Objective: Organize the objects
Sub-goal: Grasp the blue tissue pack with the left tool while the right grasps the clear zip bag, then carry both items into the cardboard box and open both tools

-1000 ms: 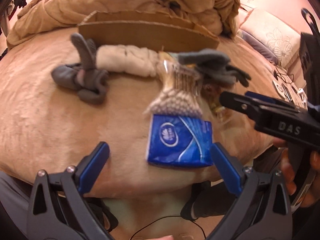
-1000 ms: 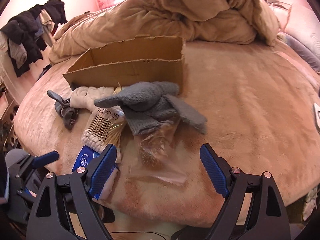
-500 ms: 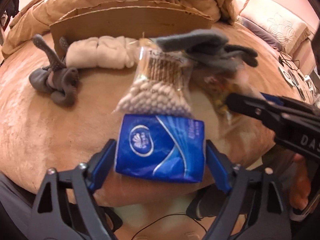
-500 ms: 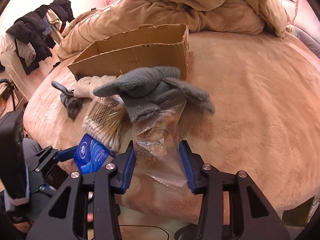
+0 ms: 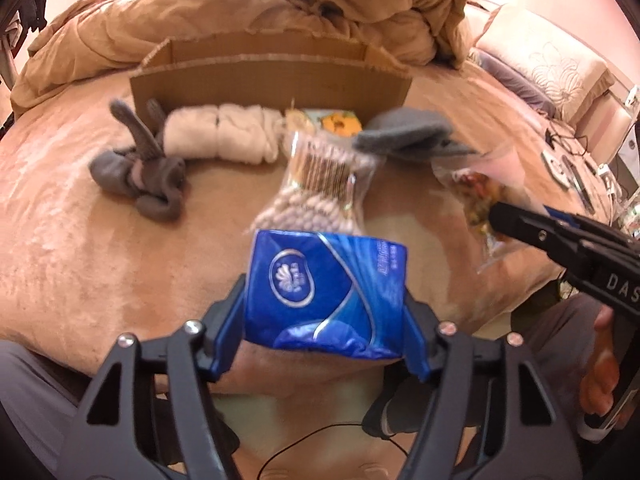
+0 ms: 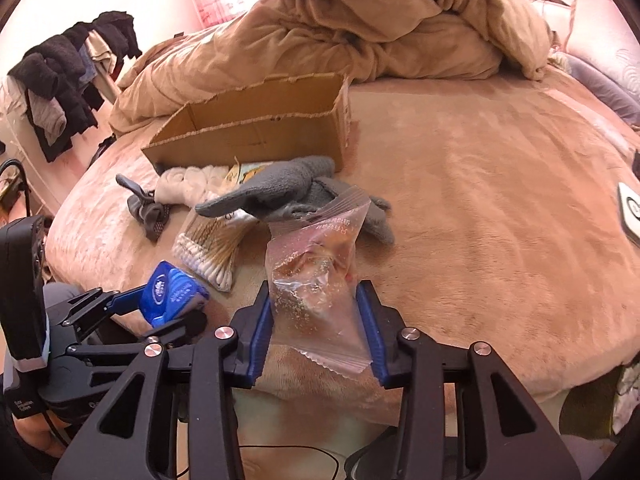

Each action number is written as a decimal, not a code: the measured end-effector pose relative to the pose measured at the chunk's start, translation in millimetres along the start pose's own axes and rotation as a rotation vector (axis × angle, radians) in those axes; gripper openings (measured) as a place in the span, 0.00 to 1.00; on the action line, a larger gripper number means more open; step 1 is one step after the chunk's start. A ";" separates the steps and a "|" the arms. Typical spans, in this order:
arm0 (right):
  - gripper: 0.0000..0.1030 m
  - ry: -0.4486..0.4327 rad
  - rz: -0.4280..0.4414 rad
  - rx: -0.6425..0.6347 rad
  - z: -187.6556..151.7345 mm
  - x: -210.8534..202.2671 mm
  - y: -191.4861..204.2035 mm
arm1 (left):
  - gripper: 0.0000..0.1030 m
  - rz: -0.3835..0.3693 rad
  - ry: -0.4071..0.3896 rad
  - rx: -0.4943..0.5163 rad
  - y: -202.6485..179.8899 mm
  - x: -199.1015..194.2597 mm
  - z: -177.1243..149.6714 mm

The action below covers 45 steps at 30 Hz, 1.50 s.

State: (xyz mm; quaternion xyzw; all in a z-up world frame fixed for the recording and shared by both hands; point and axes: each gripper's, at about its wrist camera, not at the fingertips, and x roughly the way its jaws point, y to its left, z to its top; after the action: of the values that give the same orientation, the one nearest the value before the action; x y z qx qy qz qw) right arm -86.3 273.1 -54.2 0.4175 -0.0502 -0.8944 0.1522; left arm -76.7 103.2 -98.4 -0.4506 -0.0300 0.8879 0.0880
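Observation:
A blue tissue pack (image 5: 326, 292) hangs just above the bed's near edge between the pads of my left gripper (image 5: 324, 300). The jaws are closing and press on both of its sides. My right gripper (image 6: 314, 300) is shut on a clear zip bag (image 6: 316, 264) of crumbly snack, lifted off the blanket. From the left wrist view that bag (image 5: 480, 188) dangles at the right. Behind lie a bag of cotton swabs (image 5: 320, 188), grey gloves (image 5: 404, 136), a white rolled cloth (image 5: 224, 136) and grey socks (image 5: 140, 176). An open cardboard box (image 5: 272, 80) stands behind them.
A heaped tan duvet (image 5: 280, 8) fills the back of the bed, with a pillow (image 5: 552, 64) at the right. A small yellow packet (image 5: 332, 120) lies against the box. Dark clothes (image 6: 68, 80) hang at the far left. A person's legs and a cable sit below the bed edge.
Both grippers went from wide open to closed: the left onto the blue tissue pack, the right onto the zip bag. Both things have since risen off the blanket, nearer the box.

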 end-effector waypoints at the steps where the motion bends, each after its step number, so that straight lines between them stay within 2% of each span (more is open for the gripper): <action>1: 0.42 -0.009 -0.005 0.005 1.7 -6.0 0.2 | 0.65 -0.002 -0.008 -0.001 0.6 -5.1 2.4; 11: 0.42 -0.084 -0.029 -0.002 31.4 -49.8 12.4 | 0.65 -0.020 -0.085 -0.025 21.4 -64.4 26.6; 21: 0.42 -0.126 -0.029 -0.007 73.2 -58.3 21.9 | 0.65 -0.016 -0.120 -0.038 32.1 -80.6 74.4; 30: 0.42 -0.140 -0.028 -0.017 117.2 -40.7 20.6 | 0.66 -0.028 -0.127 -0.040 44.3 -64.0 123.4; 37: 0.42 -0.123 -0.008 -0.034 145.1 -6.6 21.9 | 0.66 -0.046 -0.131 -0.025 46.5 -37.9 156.0; 45: 0.42 -0.084 0.016 -0.041 162.6 41.4 17.8 | 0.66 -0.055 -0.098 -0.043 54.0 9.4 186.0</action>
State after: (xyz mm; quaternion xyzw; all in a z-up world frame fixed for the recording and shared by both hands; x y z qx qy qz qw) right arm -231.2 237.1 24.4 0.3759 -0.0416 -0.9108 0.1655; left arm -238.9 56.8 -2.9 -0.4074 -0.0656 0.9053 0.1009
